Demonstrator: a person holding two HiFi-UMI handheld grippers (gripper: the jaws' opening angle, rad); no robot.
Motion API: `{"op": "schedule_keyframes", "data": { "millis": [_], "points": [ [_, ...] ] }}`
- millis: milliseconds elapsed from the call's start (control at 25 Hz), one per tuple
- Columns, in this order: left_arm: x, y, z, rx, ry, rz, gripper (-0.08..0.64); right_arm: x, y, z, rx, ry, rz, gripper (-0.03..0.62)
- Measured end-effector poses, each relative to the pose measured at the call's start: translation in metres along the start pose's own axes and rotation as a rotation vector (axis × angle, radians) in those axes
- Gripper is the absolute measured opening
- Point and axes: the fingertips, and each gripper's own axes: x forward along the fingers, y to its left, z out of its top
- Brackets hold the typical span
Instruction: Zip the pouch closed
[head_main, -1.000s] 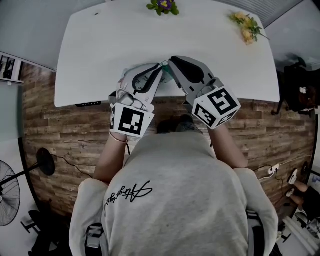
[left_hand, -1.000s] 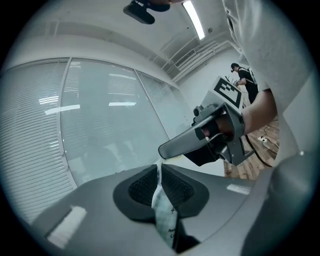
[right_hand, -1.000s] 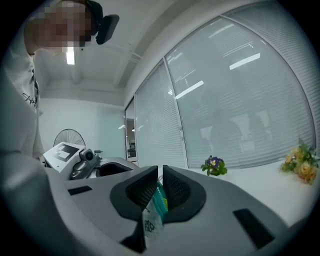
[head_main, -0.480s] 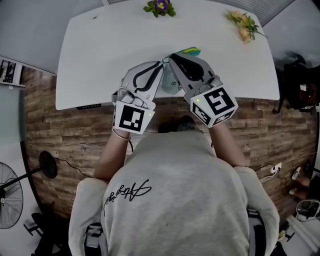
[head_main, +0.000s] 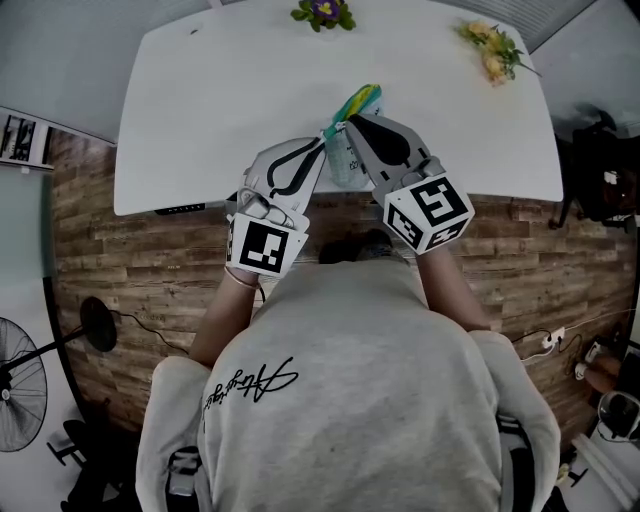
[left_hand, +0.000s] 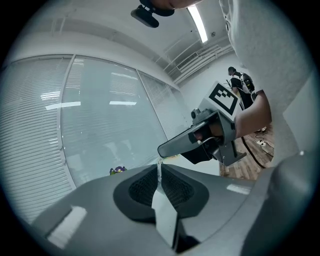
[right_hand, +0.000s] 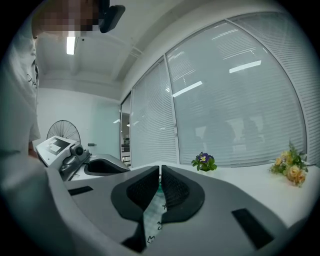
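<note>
**A:** Where is the pouch?

**B:** The pouch (head_main: 340, 160) is at the near edge of the tabletop (head_main: 200, 100), about the middle of that edge, caught between the tips of both grippers. A green and yellow end of it pokes out past the tips, toward the far edge.

**A:** Is it lying flat on the tabletop?

**B:** I can't tell whether it touches the surface, because the grippers cover most of it from above.

**A:** What is the left gripper doing?

**B:** The left gripper (left_hand: 160, 165) has its fingers pressed together on a thin, pale strip of the pouch. The strip runs down through the slit between the pads.

**A:** And the right one?

**B:** The right gripper (right_hand: 160, 171) is much the same. Its fingers are clamped on a pale sheet with a faint grid and small dark marks, and a little green shows up at the tips.

**A:** How do the two stand to each other?

**B:** From above they make a narrow V. The tips are just beside each other at the pouch and the marker cubes sit back toward the person. I can't make out the zip itself.

**A:** Is anything else on the tabletop?

**B:** There are purple flowers (head_main: 322, 12) at the middle of the far edge and yellow flowers (head_main: 490, 50) near the far right corner. Both are well apart from the pouch.
</note>
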Motion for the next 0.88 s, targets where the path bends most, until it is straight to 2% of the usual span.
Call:
{"op": "schedule_keyframes", "data": {
  "millis": [320,880],
  "points": [
    [0.001,0.003,0.005,-0.028,-0.031,0.001,0.021,0.001,-0.008,0.006,-0.051,-0.004,-0.022,0.015],
    [0.012,0.001,0.021,-0.049,-0.021,0.028,0.020,-0.008,-0.036,0.013,-0.029,-0.020,0.001,0.015]
  ]
}}
